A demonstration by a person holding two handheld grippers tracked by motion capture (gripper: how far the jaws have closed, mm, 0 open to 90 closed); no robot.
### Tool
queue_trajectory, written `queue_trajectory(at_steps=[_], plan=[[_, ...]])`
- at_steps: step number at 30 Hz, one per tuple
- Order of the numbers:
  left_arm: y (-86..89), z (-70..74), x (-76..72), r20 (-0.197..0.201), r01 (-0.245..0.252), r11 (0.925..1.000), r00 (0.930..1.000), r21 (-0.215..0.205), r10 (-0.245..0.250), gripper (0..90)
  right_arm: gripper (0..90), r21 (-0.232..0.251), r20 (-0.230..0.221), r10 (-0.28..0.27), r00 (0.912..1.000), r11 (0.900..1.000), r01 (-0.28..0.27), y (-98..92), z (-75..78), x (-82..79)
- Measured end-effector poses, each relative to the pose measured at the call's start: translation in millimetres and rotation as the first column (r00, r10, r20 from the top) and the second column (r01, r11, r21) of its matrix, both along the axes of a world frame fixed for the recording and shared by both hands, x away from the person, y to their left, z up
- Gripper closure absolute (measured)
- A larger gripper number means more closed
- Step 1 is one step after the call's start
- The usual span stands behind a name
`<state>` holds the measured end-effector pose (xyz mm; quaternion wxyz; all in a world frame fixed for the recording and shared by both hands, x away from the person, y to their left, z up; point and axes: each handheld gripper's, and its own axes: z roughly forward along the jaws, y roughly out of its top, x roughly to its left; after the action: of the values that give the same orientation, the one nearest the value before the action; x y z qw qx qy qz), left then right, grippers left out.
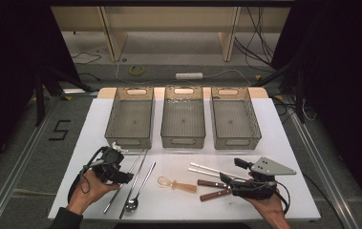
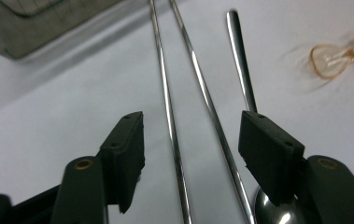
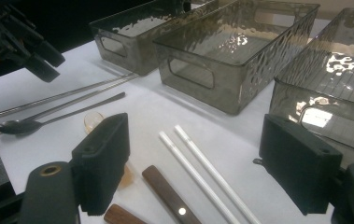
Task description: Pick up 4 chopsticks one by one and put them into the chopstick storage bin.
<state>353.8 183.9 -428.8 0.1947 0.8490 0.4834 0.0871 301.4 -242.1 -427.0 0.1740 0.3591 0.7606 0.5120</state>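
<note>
Metal chopsticks (image 2: 198, 93) run as two thin steel rods from the top of the left gripper view down to its bottom edge, passing between the left gripper's (image 2: 191, 144) two black jaws. The jaws stand part open, one on either side of the pair, and neither pad touches a rod. In the high view the chopsticks (image 1: 132, 177) lie on the white table (image 1: 274, 124) at lower left, just beside a long steel spoon (image 1: 139, 188), with the left gripper (image 1: 123, 176) above them. The spoon's bowl (image 2: 277, 212) sits at the bottom right of the left gripper view, partly behind the right-hand jaw.

At lower right of the high view, the right gripper (image 1: 231, 171) hangs over two brown knife handles (image 1: 213, 189) and a pair of white chopsticks (image 1: 209, 171). Its jaws are wide apart with nothing between them. An amber plastic spoon (image 1: 175, 184) lies in the lower middle. Three clear grey bins (image 1: 183, 119) stand in a row across the middle of the frame.
</note>
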Motion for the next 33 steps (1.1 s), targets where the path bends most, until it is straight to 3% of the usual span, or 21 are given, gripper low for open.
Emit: queue_trajectory(at_steps=[3,17,33], plan=[[4.5,-4.4,-0.1,-0.037,0.005,0.9998,0.9993,0.022,-0.004,45.7,25.6,-0.006,-0.005,0.002,1.0000,1.000,-0.002,1.0,-0.4,0.1],[7.7,-25.6,0.1,-0.132,0.028,0.9946,0.9912,0.100,-0.014,62.6,25.8,-0.017,-0.011,0.009,0.9999,1.000,-0.009,2.3,-1.4,0.4],[4.4,-33.1,0.6,-0.167,0.054,0.9899,0.9855,0.131,-0.032,75.9,26.3,-0.031,-0.017,0.021,0.9996,0.999,-0.021,3.6,-2.1,0.4]])
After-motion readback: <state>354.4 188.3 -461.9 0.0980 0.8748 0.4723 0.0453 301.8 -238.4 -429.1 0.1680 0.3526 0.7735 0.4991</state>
